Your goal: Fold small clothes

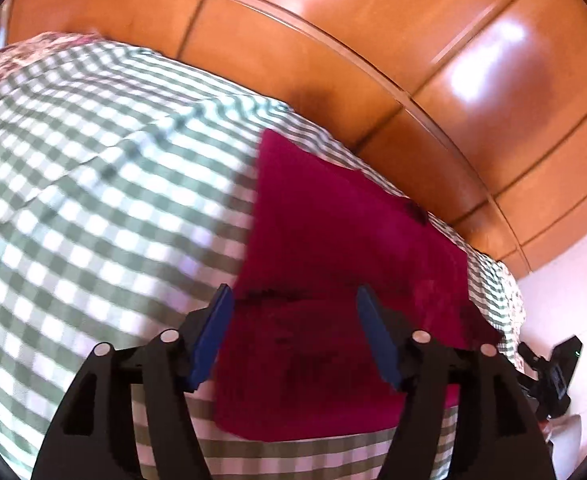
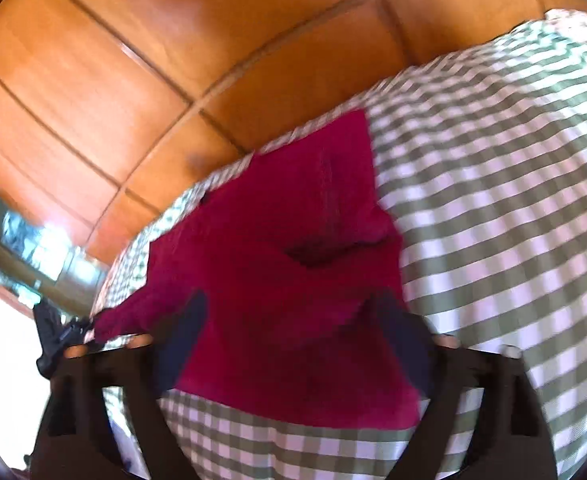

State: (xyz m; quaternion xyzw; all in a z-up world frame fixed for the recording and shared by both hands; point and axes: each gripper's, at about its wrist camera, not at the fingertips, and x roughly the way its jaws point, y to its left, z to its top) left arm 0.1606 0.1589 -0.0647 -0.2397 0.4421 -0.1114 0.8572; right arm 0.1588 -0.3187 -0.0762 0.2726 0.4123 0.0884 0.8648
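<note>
A magenta garment [image 1: 333,240] lies on a green-and-white checked bedcover [image 1: 93,200], partly folded, with a doubled layer near me. My left gripper [image 1: 295,300] is open and empty, its blue fingers [image 1: 213,340] spread just above the garment's near part. In the right wrist view the same garment [image 2: 293,220] lies flat with a dark crease across its middle. My right gripper [image 2: 293,312] is open and empty, its fingers apart over the garment's near edge. The view is blurred.
A wall of glossy orange wooden cupboard doors [image 1: 413,60] stands behind the bed. The checked cover [image 2: 493,200] stretches wide beside the garment. A black device [image 1: 553,372] stands by a white wall at the bed's end.
</note>
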